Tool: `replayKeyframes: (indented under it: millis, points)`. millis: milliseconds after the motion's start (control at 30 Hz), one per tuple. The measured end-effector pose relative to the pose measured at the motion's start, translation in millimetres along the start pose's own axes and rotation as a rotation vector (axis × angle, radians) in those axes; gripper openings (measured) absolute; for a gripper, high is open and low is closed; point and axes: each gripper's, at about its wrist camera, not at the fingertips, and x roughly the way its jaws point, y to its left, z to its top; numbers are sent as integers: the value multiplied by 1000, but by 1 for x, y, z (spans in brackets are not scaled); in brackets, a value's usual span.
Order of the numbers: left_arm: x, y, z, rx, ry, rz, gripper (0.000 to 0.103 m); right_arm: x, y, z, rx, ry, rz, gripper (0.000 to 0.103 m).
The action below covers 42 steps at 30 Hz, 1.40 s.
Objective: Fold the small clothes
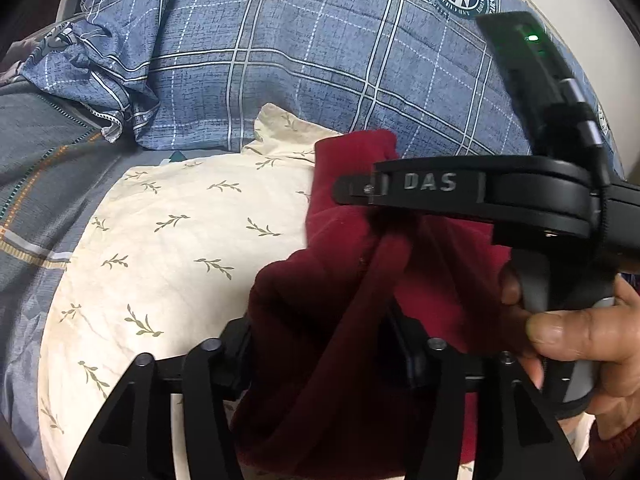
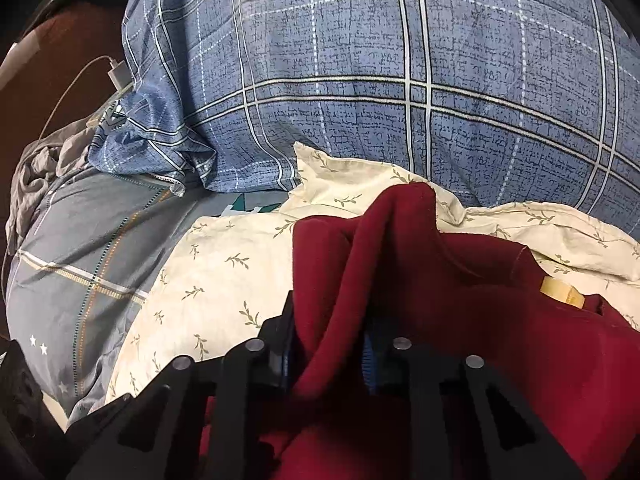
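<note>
A dark red garment [image 1: 340,300] lies bunched on a cream leaf-print cloth [image 1: 180,248]. My left gripper [image 1: 320,360] is shut on a fold of the red garment, which drapes over its fingers and hides them. In the left wrist view the right gripper [image 1: 360,194], marked DAS, reaches in from the right, held by a hand [image 1: 580,340], its tip pressed into the red cloth. In the right wrist view my right gripper [image 2: 332,356] is shut on a raised ridge of the red garment [image 2: 400,264]. A beige tag [image 2: 562,294] shows on the garment.
A big blue plaid quilt [image 1: 320,60] is piled behind the cream cloth [image 2: 224,272]. A grey patterned bedsheet [image 2: 80,248] lies at left. A white charger and cable [image 2: 116,74] sit at far left by crumpled grey fabric [image 2: 40,168].
</note>
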Motion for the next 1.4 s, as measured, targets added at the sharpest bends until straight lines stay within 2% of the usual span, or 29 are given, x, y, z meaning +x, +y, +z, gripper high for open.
replayKeyframes:
  millis: [100, 167, 200, 233, 333, 433, 533, 700, 833, 1000, 1200, 1267, 1333, 1367, 1400]
  points:
    - [-1, -3, -2, 6, -2, 0, 56, -6, -4, -2, 8, -13, 21, 21]
    - [-6, -6, -3, 10, -3, -19, 40, -13, -9, -4, 21, -26, 38, 20]
    - [-9, -7, -3, 5, -4, -39, 29, -17, -11, -4, 28, -32, 46, 19]
    - [-16, -10, -3, -3, -15, -62, 25, -23, -14, -5, 33, -44, 53, 19]
    - [-30, -17, -3, -9, -39, -90, 21, -43, -22, -7, 45, -69, 81, 18]
    - [-45, -29, -4, -9, -57, -120, 20, -70, -31, -9, 47, -97, 100, 18]
    - [-62, -55, -7, 45, -68, -134, 19, -98, -41, -14, 39, -127, 95, 18]
    - [-77, -104, -15, 122, -63, -162, 19, -142, -71, -29, 49, -171, 55, 17]
    - [-75, -142, -22, 193, -42, -197, 18, -168, -107, -47, 88, -191, 14, 16]
    - [-66, -180, -30, 243, 1, -242, 18, -187, -153, -70, 156, -203, -18, 15]
    - [-48, -223, -49, 322, 51, -219, 18, -185, -198, -94, 234, -198, -63, 15]
    - [-35, -229, -53, 321, 89, -213, 20, -170, -208, -101, 248, -166, -106, 15]
    - [-29, -233, -56, 312, 118, -218, 31, -159, -219, -108, 293, -144, -100, 17]
    - [-31, -233, -57, 304, 124, -229, 35, -159, -225, -111, 330, -148, -83, 26]
    - [-34, -235, -58, 305, 132, -241, 43, -163, -231, -113, 367, -157, -66, 33]
